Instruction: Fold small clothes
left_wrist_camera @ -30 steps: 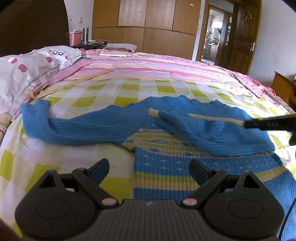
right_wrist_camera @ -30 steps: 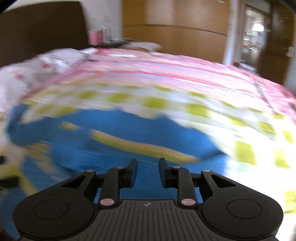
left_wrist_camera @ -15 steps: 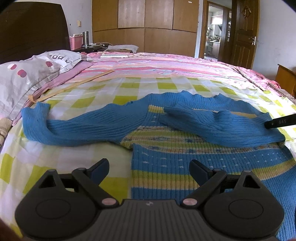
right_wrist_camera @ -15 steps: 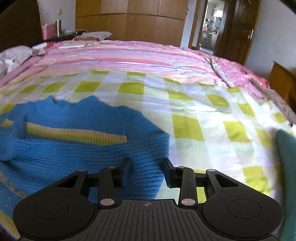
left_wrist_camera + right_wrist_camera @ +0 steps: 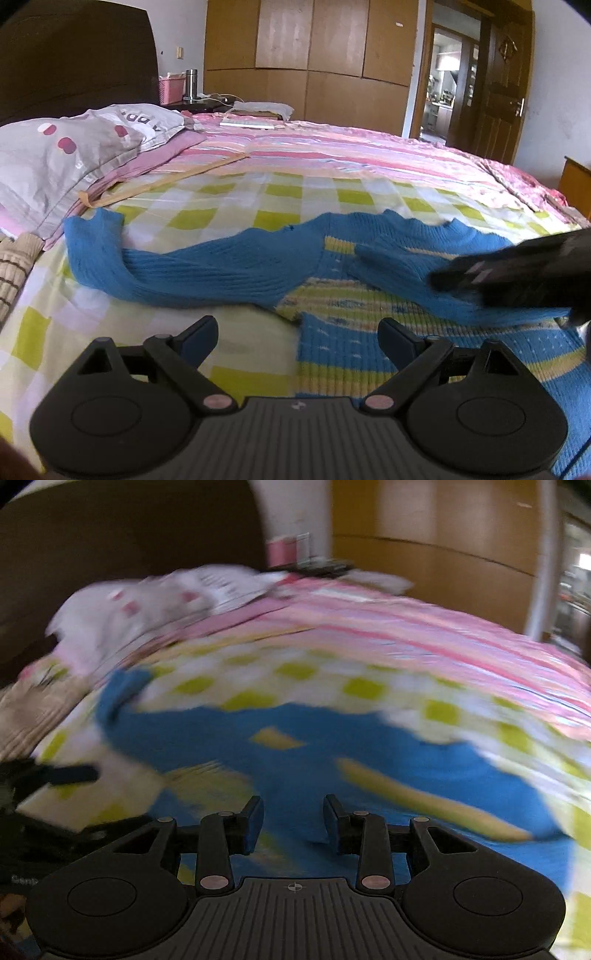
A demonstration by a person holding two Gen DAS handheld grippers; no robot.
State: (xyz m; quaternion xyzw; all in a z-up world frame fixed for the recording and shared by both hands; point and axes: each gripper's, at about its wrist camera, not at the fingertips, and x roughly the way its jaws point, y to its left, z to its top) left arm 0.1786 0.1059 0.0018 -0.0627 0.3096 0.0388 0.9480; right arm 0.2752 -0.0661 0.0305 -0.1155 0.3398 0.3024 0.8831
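Note:
A blue knitted sweater (image 5: 332, 350) with yellow-green stripes lies flat on the checked sheet (image 5: 229, 218). Its one sleeve (image 5: 166, 273) stretches out to the left; the other sleeve (image 5: 406, 273) is folded across the chest. My left gripper (image 5: 297, 332) hovers open and wide over the sweater's lower left edge, holding nothing. My right gripper (image 5: 517, 266) shows as a dark blur over the folded sleeve. In the blurred right wrist view, my right gripper (image 5: 293, 812) is open above the blue sweater (image 5: 314, 738), nothing between its fingers. The left gripper (image 5: 55, 775) shows at the left edge.
A grey spotted pillow (image 5: 55, 166) and a dark headboard (image 5: 74, 55) lie at the left. A pink striped quilt (image 5: 351, 155) covers the far bed. A beige striped cloth (image 5: 14, 266) sits at the left edge. A wardrobe (image 5: 314, 55) and a door (image 5: 506, 92) stand behind.
The right gripper has swung left across the sweater and now reaches further into the left wrist view. Its jaws stand wider than a second ago. The left gripper has stayed in place.

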